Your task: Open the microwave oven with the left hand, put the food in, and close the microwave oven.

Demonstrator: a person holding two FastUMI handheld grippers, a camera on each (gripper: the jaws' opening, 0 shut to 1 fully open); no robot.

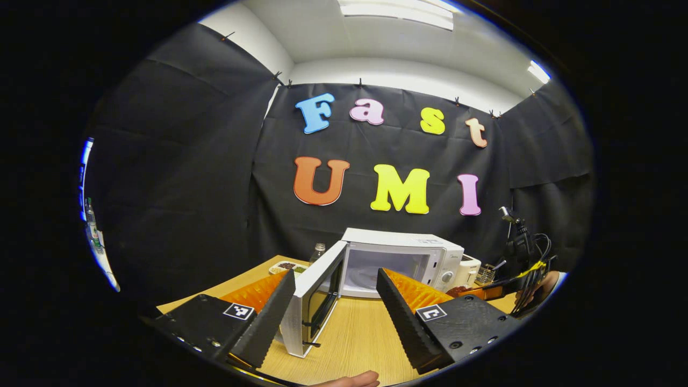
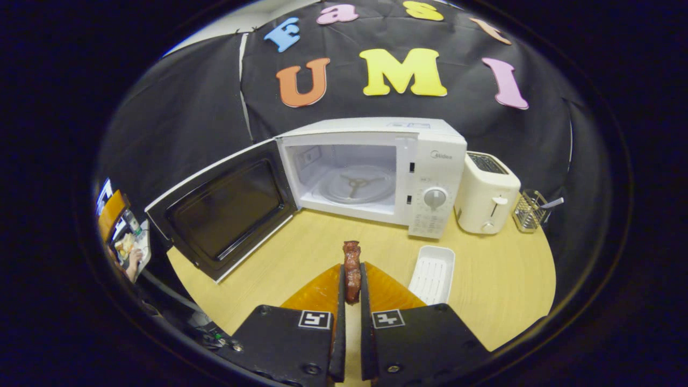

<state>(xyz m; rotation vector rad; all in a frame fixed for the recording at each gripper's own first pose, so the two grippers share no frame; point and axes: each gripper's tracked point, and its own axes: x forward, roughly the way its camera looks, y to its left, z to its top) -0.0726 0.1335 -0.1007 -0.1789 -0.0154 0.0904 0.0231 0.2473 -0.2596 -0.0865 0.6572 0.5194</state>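
Food [image 2: 352, 267] sits pinched in my right tool [image 2: 352, 293], both fingers pressed flat against its sides, a dark reddish strip of what looks like meat standing up out of the tips. Its long axis runs straight forward along my fingers, the free end pointing ahead toward the microwave [image 2: 376, 172]. Out past it the open cavity lies ahead and a touch up, with the glass turntable [image 2: 355, 185] bare inside, so the line I need is forward across the wooden counter [image 2: 484, 279] and in through the mouth. The door [image 2: 226, 209] is swung wide to my left, well apart from that line. Just beside my tool on the right lies a white ribbed tray [image 2: 432, 274], and farther right stand a toaster [image 2: 486, 199] and a small wire rack [image 2: 529, 209]. Over on my other side, my left tool [image 1: 336, 301] hangs spread wide with nothing between its fingers, and the door [image 1: 317, 301] stands edge-on right in the gap, near the tips but I can't say touching. That makes the left hand the nearer one to the door and the right hand the one lined up with the cavity. I reckon opening is done, and loading comes next; I must keep the strip level so its tip clears the sill.
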